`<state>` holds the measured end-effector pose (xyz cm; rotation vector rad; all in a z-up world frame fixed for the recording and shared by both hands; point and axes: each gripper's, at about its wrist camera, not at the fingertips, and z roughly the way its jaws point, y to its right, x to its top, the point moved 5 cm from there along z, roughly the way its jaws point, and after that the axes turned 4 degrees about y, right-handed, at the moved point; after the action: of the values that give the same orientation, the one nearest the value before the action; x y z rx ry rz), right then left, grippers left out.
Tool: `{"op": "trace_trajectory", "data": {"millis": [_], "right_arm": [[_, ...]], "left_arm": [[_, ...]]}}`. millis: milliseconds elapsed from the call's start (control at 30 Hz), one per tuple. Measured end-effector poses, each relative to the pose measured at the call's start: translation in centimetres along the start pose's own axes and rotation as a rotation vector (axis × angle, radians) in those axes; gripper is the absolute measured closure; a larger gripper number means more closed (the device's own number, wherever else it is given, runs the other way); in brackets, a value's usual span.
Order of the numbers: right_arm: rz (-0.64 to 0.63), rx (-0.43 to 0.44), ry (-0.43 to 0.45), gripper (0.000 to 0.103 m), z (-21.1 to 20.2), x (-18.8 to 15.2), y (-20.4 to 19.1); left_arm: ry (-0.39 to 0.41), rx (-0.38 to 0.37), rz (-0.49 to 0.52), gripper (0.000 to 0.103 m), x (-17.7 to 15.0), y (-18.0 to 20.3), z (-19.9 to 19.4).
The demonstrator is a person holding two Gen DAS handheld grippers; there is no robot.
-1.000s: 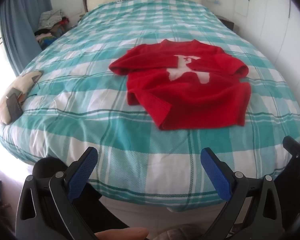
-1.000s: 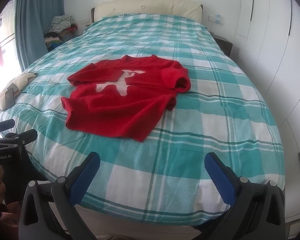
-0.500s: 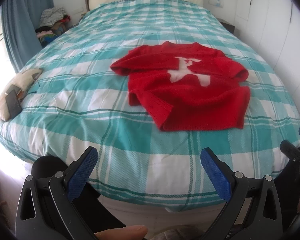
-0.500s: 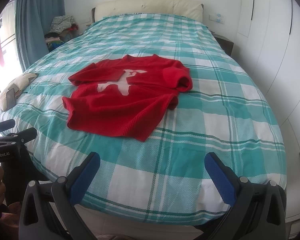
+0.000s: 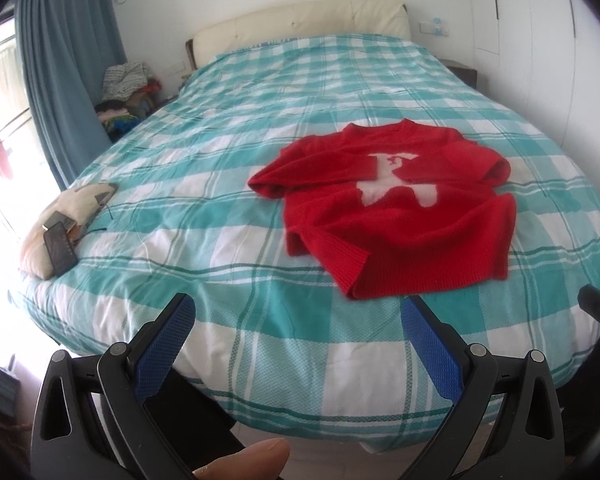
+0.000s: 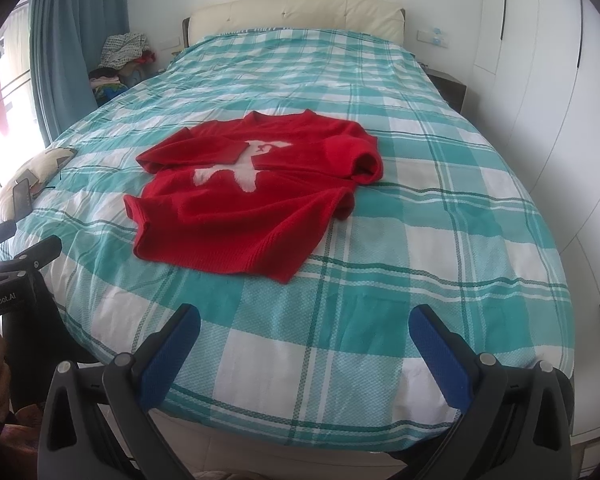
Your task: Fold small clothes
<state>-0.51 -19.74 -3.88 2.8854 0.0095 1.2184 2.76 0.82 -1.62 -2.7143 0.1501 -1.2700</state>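
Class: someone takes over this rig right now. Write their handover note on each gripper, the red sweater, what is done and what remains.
Left gripper: open, empty, at the foot of the bed.
Right gripper: open, empty, also short of the bed.
Red sweater: face up on the checked cover, both sleeves already folded across the chest.
Left to do: grip the hem, fold the body up, then tidy it.

A red sweater [image 5: 404, 216] bearing a white llama motif [image 5: 396, 184] lies on a bed [image 6: 440, 240] covered in teal-and-white plaid. Blue fingers [image 6: 170, 354] sit on black gripper frames. Blue curtain [image 5: 66, 64], cream headboard [image 6: 296, 12] and white wardrobe [image 6: 548, 72] surround it.
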Motion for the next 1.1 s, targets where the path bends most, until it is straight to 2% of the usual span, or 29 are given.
{"op": "trace_trajectory", "data": {"millis": [233,367,767,933,1033,1100], "right_arm": [[0.015,-0.003,0.003,0.0,0.2,-0.1,0.9],[0.015,-0.006,0.002,0.0,0.2,-0.2,1.1],[0.018,-0.005,0.003,0.0,0.3,-0.2,1.2],[0.021,-0.01,0.004,0.0,0.4,-0.2,1.3],[0.016,-0.014,0.012,0.0,0.1,-0.1,1.3],[0.017,-0.015,0.014,0.0,0.1,-0.2,1.5]], "left_arm": [[-0.046,-0.043,0.019,0.0,-0.1,0.7,0.3],[-0.045,-0.031,0.028,0.0,-0.2,0.9,0.3],[-0.137,-0.066,-0.048,0.0,-1.4,-0.1,1.8],[-0.172,-0.13,-0.076,0.0,-1.7,-0.9,2.5],[-0.174,-0.119,-0.097,0.0,-1.8,-2.2,3.1],[-0.176,-0.147,-0.116,0.0,-1.7,-2.6,3.5]]}}
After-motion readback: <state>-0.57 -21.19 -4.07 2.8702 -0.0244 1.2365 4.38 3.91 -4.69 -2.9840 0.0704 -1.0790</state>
